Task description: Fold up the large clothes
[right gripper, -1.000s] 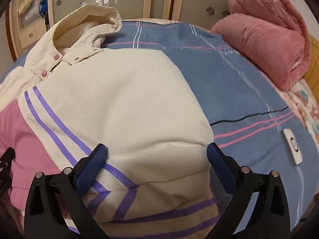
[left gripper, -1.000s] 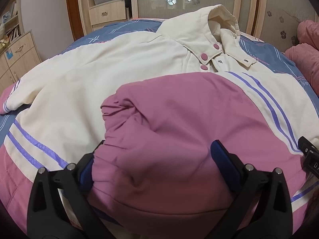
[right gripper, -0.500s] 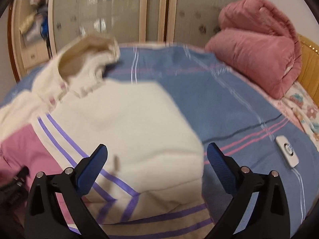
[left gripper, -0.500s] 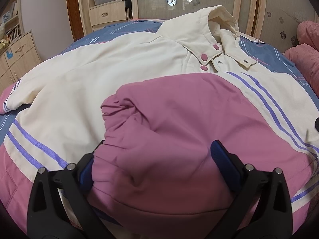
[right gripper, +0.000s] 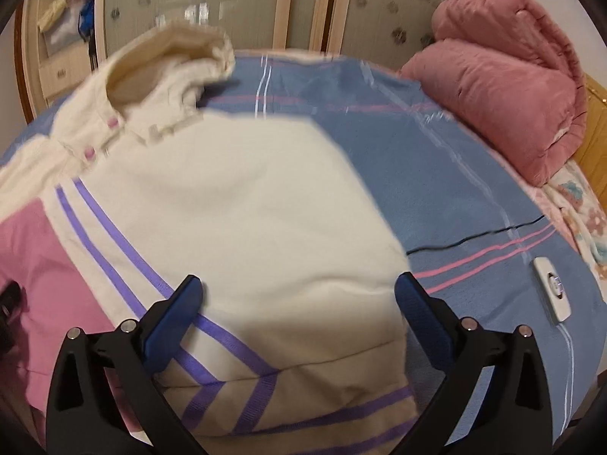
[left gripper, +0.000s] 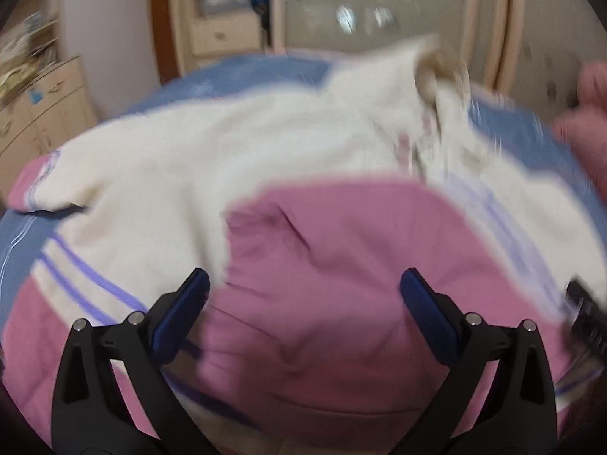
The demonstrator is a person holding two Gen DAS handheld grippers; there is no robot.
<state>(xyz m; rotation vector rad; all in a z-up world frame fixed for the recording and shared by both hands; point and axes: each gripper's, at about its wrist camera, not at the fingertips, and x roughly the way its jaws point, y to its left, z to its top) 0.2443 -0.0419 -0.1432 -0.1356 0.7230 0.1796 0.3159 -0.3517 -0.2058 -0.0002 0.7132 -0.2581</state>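
Left wrist view, blurred: your left gripper (left gripper: 303,295) hangs with jaws spread wide over the jacket (left gripper: 235,174) on the bed (left gripper: 212,79), its pink sleeve (left gripper: 341,284) bunched between and under the fingers.

Right wrist view: your right gripper (right gripper: 297,295) is spread wide too, gripping nothing, with the jacket's cream folded side (right gripper: 246,235) between its fingers, hood (right gripper: 170,60) beyond.

Jacket (right gripper: 242,204) on blue bed (right gripper: 436,174)
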